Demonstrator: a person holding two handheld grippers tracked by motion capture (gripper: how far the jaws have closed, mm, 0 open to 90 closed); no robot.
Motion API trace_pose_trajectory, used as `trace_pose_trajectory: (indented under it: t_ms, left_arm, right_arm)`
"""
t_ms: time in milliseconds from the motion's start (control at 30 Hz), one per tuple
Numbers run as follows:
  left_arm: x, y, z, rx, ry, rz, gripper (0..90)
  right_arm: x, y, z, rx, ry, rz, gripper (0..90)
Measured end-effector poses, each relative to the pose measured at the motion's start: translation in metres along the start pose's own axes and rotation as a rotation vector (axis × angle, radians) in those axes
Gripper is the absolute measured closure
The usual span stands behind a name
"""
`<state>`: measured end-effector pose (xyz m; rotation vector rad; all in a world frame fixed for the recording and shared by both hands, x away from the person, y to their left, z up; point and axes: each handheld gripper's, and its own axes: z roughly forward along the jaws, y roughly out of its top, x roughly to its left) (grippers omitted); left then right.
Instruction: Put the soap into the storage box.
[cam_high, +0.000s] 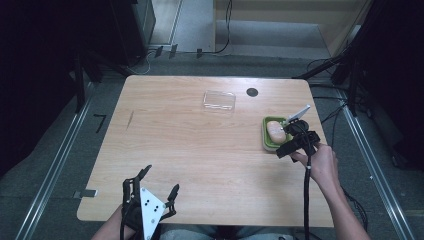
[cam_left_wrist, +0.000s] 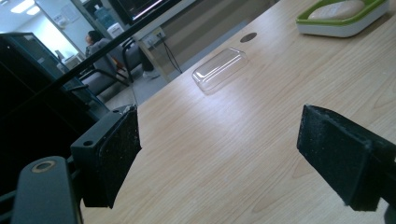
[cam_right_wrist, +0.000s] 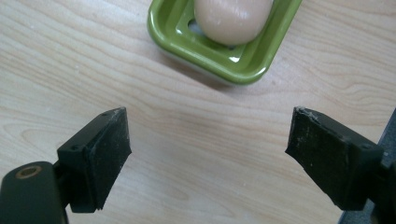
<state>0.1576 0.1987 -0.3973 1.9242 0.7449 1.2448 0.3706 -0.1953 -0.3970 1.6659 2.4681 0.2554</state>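
Evidently the thing in play is the bar of soap (cam_high: 274, 130), a pale, rounded oval lying in a green soap dish (cam_high: 266, 139) near the table's (cam_high: 200, 150) right edge. It looks firm but smooth and probably slippery, and light enough; a grip across its short sides near the middle seems safest. Its long axis runs roughly away from the person, along the dish's length. The right gripper (cam_right_wrist: 208, 156) hovers just beside the dish's near end, jaws spread wide and holding nothing. A clear plastic lid (cam_high: 219, 100) lies well apart toward the far edge, beside a dark hole (cam_high: 252, 92). The left gripper (cam_high: 150, 192) waits at the near edge, likewise spread and unloaded.
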Motion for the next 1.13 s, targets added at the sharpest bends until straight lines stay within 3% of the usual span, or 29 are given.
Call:
trace_pose_trajectory:
  t_ms: [433, 733, 1133]
  left_arm:
    - [-0.001, 0.0, 0.0, 0.002, 0.0, 0.004, 14.0]
    - [-0.001, 0.001, 0.0, -0.001, -0.001, 0.004, 14.0]
    - [0.0, 0.0, 0.0, 0.001, 0.003, 0.004, 14.0]
  right_arm:
    - [0.006, -0.026, 0.005, 0.049, -0.003, -0.036, 13.4]
    - [0.011, -0.048, 0.023, 0.108, 0.014, -0.059, 13.4]
    - [0.014, -0.05, 0.033, 0.139, 0.021, -0.092, 13.5]
